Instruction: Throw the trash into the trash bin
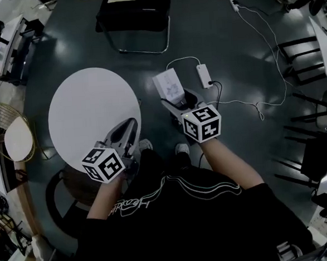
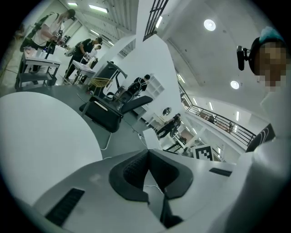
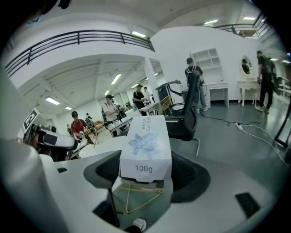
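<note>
Right hand-held gripper (image 1: 175, 101) clamped on a white carton (image 1: 167, 85) printed with a flower, above the floor (image 1: 212, 34), just off the right edge of the round worktop (image 1: 84, 113); left hand-held gripper (image 1: 128, 127), jaws together and empty, over that edge.

Right gripper (image 3: 144, 175) clamps a white box (image 3: 145, 148) marked "100g" between its jaws, a black chair (image 3: 184, 119) beyond.

floor: I am standing on the dark floor (image 1: 230, 50) | lying on it: white adapter (image 1: 204, 76) and white cable (image 1: 239, 102) ahead of my shoes (image 1: 181, 149) | standing on it: round white desk (image 1: 90, 115), black chair (image 1: 136, 14)
</note>
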### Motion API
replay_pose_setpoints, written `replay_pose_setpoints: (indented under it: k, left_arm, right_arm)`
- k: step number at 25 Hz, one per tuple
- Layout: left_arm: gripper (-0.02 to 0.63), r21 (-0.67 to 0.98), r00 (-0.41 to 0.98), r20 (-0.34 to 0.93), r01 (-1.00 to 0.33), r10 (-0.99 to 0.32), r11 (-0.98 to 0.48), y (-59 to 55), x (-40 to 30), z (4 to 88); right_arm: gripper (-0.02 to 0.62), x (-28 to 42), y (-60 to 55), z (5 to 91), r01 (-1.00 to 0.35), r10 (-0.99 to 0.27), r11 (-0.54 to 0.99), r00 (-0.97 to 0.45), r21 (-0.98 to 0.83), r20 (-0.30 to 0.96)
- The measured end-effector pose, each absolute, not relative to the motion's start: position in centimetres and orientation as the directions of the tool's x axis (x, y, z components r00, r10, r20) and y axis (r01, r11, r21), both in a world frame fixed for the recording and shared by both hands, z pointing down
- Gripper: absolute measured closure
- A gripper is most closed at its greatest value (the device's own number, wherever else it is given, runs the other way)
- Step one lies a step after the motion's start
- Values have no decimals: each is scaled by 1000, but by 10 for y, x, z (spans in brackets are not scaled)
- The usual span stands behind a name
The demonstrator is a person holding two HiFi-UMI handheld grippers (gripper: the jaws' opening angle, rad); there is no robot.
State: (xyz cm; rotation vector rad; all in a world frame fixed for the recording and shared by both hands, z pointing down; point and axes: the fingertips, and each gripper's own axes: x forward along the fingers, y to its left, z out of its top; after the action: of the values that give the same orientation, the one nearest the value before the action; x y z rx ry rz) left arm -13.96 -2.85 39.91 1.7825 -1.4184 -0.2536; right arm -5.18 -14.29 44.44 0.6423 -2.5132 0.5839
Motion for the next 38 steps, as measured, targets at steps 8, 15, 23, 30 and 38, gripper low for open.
replay_pose_setpoints:
  k: [8, 15, 23, 30, 38]
  left_arm:
    - [600, 699, 480, 347, -705, -806, -118, -76, -60, 412]
    - [600, 711, 585, 392, -683, -711, -170, -106, 7, 436]
    - [600, 704, 639, 470, -688, -610, -178, -120, 45, 478]
    - [600, 718, 649, 539, -687, -536, -111, -111, 57, 542]
    - [600, 712, 644, 623, -702, -443, -18, -73, 52, 607]
  right_arm:
    - [255, 56, -177, 465, -678, -454, 673, -694, -296, 558]
    - [255, 137, -188, 497, -775, -522, 543, -613, -324, 593]
    - [256, 181, -195, 565, -836, -512, 441, -533, -327, 674]
    - [256, 203, -194, 650, -866, -447, 367, -485, -340, 751]
    - [255, 205, -138, 780, -874, -241, 326, -445, -360, 862]
